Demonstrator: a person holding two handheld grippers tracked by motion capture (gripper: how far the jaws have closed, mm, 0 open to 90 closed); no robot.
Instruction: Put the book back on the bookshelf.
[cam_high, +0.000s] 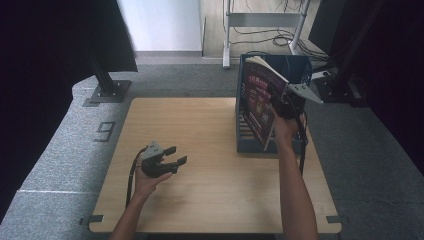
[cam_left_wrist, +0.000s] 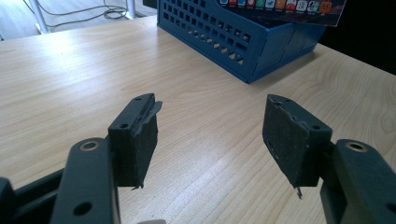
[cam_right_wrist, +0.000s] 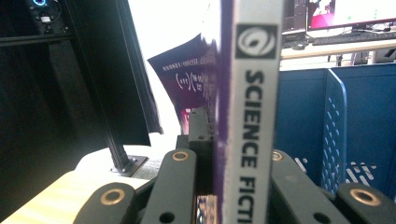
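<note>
A purple paperback book (cam_high: 259, 100) with a white spine reading "SCIENCE FICTION" (cam_right_wrist: 254, 112) is held tilted above the blue file crate (cam_high: 242, 142) at the table's right rear. My right gripper (cam_high: 280, 102) is shut on the book's spine edge, its jaws pressed on either side. My left gripper (cam_high: 175, 155) rests low over the wooden table (cam_high: 210, 175) at front left, jaws wide open with nothing between the pads (cam_left_wrist: 137, 135). In the left gripper view the crate (cam_left_wrist: 233, 37) lies ahead, with the book's lower edge (cam_left_wrist: 285, 9) above it.
A black stand foot (cam_high: 107, 90) sits beyond the table's left rear corner. Dark curtains flank both sides. A white frame and cables (cam_high: 260, 30) lie on the floor behind. Grey carpet surrounds the table.
</note>
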